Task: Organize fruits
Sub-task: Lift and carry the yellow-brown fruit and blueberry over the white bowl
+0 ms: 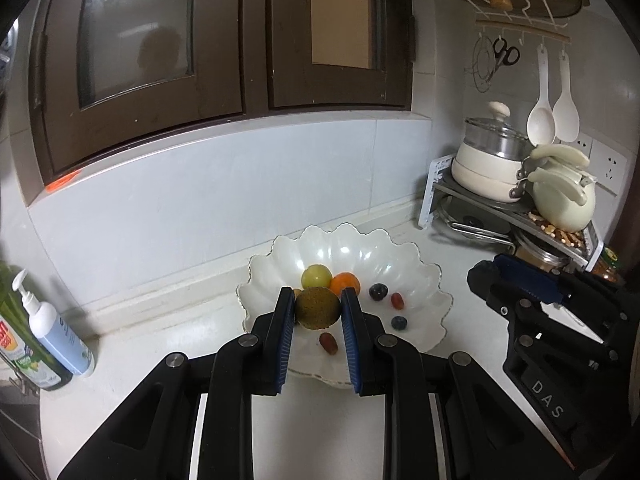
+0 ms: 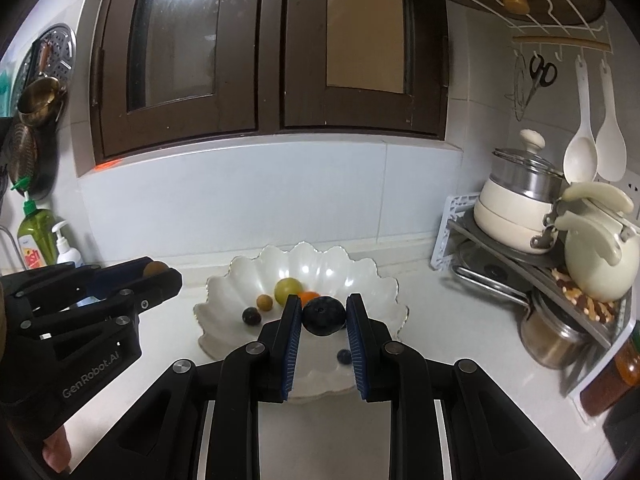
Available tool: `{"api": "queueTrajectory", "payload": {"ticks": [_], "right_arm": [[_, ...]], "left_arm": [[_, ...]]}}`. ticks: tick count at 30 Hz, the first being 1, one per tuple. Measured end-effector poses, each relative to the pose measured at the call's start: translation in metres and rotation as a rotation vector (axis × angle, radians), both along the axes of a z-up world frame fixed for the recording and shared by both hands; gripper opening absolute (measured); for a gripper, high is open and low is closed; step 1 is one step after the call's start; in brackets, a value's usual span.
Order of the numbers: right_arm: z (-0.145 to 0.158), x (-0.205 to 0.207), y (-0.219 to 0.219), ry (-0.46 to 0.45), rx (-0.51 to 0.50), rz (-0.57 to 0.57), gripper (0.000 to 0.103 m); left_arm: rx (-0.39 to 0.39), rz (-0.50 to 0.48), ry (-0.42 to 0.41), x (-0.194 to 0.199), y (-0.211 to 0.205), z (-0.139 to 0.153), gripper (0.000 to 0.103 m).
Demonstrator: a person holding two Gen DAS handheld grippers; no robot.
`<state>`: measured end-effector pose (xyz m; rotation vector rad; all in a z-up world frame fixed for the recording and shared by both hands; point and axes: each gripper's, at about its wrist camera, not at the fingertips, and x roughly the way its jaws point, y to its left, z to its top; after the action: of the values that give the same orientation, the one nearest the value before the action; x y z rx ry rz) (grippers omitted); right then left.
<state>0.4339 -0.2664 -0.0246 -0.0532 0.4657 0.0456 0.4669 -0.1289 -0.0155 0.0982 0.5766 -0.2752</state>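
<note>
A white scalloped bowl (image 1: 404,250) (image 2: 236,266) sits on the counter. My left gripper (image 1: 317,297) is shut on a small brown-green round fruit (image 1: 317,309), lifted above the bowl's near side. My right gripper (image 2: 324,304) is shut on a dark blue berry (image 2: 323,316) over the bowl. In the bowl lie a green grape (image 1: 316,276) (image 2: 288,289), a small orange (image 1: 347,282), a dark grape (image 1: 378,291) (image 2: 251,315), two red grapes (image 1: 397,300), a blueberry (image 1: 399,323) (image 2: 343,356) and a small brown fruit (image 2: 265,302). Each view shows the other gripper (image 1: 498,266) (image 2: 158,271) beside the bowl.
A corner rack (image 2: 500,240) with a cream pot (image 2: 516,216), kettle (image 2: 600,260) and jars stands at the right. Soap bottles (image 1: 56,332) (image 2: 36,236) stand at the left by the tiled wall. Dark cabinets (image 2: 272,52) hang overhead. White spoons (image 2: 592,148) and scissors hang at the right.
</note>
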Motion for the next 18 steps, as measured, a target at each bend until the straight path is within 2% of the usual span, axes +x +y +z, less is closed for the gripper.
{"api": "queueTrajectory", "payload": {"ticks": [8, 18], "right_arm": [[0.002, 0.030, 0.000, 0.020, -0.023, 0.022, 0.024], [-0.021, 0.082, -0.009, 0.133, -0.013, 0.030, 0.024]], "left_arm": [[0.024, -0.006, 0.026, 0.028, -0.008, -0.004, 0.024], [0.048, 0.009, 0.109, 0.070, -0.017, -0.022, 0.024]]}}
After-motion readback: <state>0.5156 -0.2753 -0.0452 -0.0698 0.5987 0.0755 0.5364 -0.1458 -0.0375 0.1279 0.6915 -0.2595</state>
